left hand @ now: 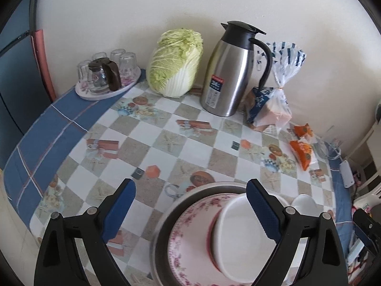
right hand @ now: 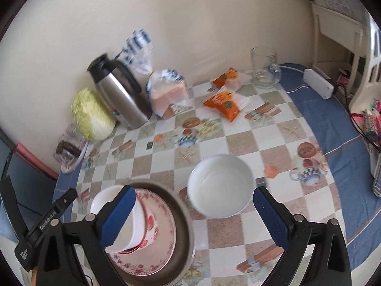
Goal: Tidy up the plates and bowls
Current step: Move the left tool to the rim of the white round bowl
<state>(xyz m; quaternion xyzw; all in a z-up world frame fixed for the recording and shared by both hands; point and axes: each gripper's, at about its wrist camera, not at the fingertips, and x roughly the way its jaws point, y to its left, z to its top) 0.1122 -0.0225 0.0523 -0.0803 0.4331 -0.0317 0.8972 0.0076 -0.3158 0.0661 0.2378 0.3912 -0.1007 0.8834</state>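
In the left wrist view a stack sits low in the picture: a grey metal plate (left hand: 164,217), on it a pink floral plate (left hand: 188,236), then a white bowl (left hand: 238,236) over a red-rimmed one. My left gripper (left hand: 190,207) hangs open above the stack's left side, and its right finger (left hand: 262,212) crosses in front of the white bowl without pressing it. The right wrist view shows a second white bowl (right hand: 220,186) upright on the table, to the right of the same stack (right hand: 166,236). My right gripper (right hand: 195,217) stands wide open just short of it, pads clear.
Along the back wall stand a tray of glasses (left hand: 107,76), a cabbage (left hand: 176,64), a steel jug (left hand: 235,71) and a bag of bread (left hand: 271,109). Orange snack packs (right hand: 223,104), a glass mug (right hand: 264,71) and a white power strip (right hand: 319,83) lie at the far right. The table edge curves close on both sides.
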